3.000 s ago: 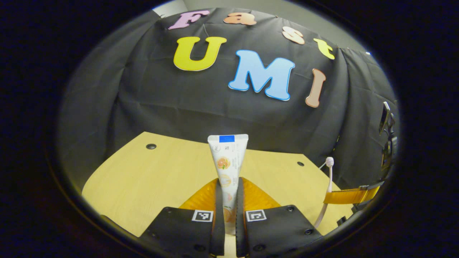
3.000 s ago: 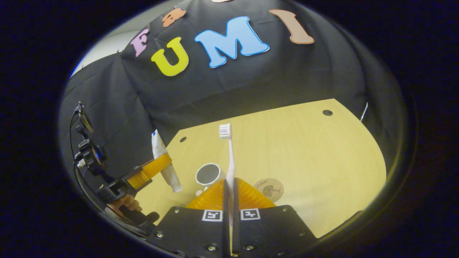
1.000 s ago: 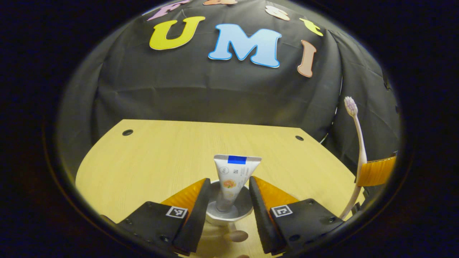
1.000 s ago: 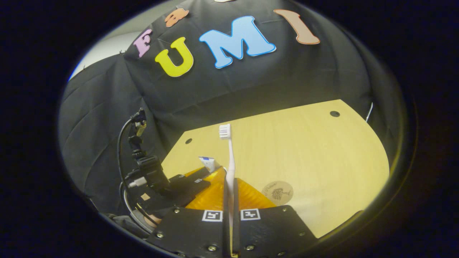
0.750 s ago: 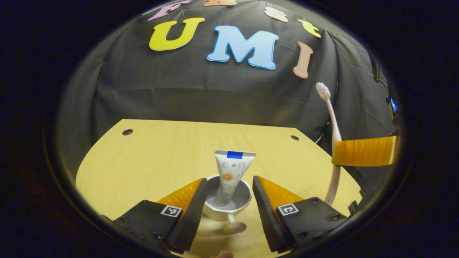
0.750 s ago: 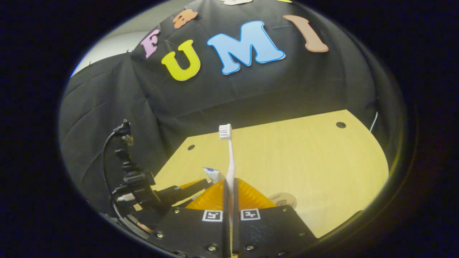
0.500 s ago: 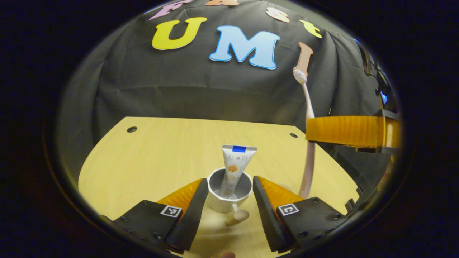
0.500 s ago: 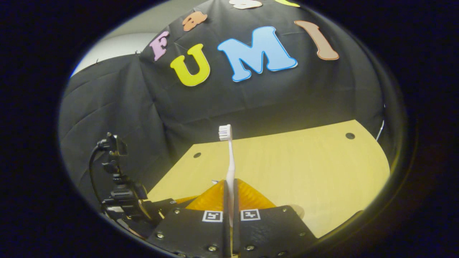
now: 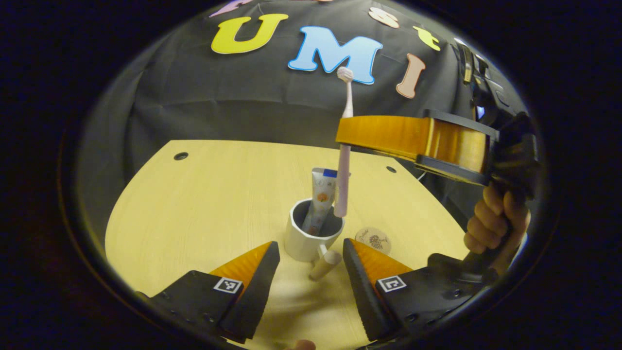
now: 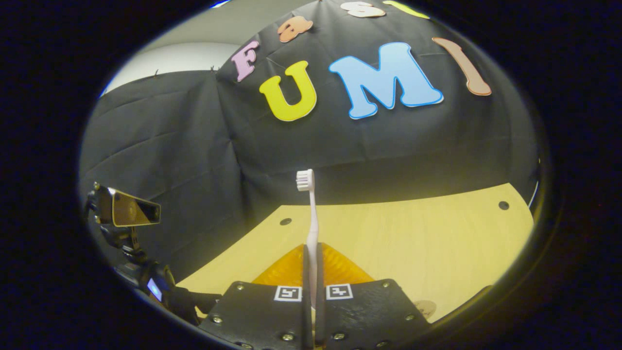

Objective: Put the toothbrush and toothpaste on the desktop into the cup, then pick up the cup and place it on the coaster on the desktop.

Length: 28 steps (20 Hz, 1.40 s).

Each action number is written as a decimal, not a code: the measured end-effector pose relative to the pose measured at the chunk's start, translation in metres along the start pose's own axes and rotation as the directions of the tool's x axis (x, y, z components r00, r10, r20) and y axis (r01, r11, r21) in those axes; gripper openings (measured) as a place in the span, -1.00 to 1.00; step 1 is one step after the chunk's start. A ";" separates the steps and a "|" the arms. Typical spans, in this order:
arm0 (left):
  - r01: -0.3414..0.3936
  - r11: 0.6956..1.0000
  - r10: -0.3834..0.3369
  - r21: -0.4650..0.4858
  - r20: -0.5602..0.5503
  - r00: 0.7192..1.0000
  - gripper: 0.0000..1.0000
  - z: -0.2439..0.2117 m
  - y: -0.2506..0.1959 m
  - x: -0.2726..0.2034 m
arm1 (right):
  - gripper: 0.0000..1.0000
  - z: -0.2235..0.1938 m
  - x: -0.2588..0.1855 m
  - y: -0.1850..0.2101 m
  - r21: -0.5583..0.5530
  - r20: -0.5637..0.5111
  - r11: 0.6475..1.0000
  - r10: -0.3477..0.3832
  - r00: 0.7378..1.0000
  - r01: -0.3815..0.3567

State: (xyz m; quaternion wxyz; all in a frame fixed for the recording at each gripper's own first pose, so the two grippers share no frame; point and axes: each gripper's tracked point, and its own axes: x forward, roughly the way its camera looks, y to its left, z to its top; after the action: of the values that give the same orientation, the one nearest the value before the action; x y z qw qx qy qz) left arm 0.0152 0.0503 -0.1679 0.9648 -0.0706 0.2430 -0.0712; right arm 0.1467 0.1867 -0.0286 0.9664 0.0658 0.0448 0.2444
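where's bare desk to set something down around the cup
Left of the cup, the desk is bare to its edge. Behind it is bare too. Crowded to its right: the coaster, the right gripper with the toothbrush overhead.

Toothpaste (image 9: 320, 199) in cup (image 9: 306, 238), coaster (image 9: 373, 240) beside.

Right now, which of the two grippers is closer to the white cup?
Hard to rank. The left gripper is open, its fingers flanking the handle just before the cup. The right gripper hangs above the cup, clamping the toothbrush, whose lower end sits at the rim.
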 end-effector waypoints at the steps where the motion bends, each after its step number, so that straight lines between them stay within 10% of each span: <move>1: 0.003 1.000 -0.003 -0.002 -0.011 1.000 0.69 -0.003 0.001 -0.001 | -0.93 -0.003 0.005 0.000 -0.007 -0.004 1.000 -0.004 1.000 0.004; 12: 0.036 0.999 -0.038 -0.033 -0.056 0.998 0.69 -0.010 0.003 0.007 | -0.87 -0.030 0.018 -0.009 -0.092 -0.072 0.993 -0.082 0.994 0.076; 16: 0.039 0.999 -0.042 -0.038 -0.062 0.997 0.76 -0.011 0.004 0.007 | -0.55 -0.028 0.012 -0.012 -0.095 -0.076 0.992 -0.094 0.993 0.087; 22: 0.042 0.999 -0.044 -0.034 -0.072 0.996 0.72 -0.009 0.001 0.012 | 0.62 -0.025 0.010 -0.011 -0.093 -0.077 0.993 -0.086 0.993 0.078; 28: 0.040 0.998 -0.044 -0.045 -0.086 0.995 0.72 -0.007 -0.007 0.017 | 0.63 -0.001 -0.009 -0.019 -0.052 -0.031 0.994 -0.098 0.995 0.096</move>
State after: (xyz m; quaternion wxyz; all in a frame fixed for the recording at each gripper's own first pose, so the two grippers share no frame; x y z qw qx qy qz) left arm 0.0260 0.0396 -0.1806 0.9499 -0.0934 0.2845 -0.0890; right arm 0.1479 0.1658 -0.0316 0.9776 0.0350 0.0580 0.1994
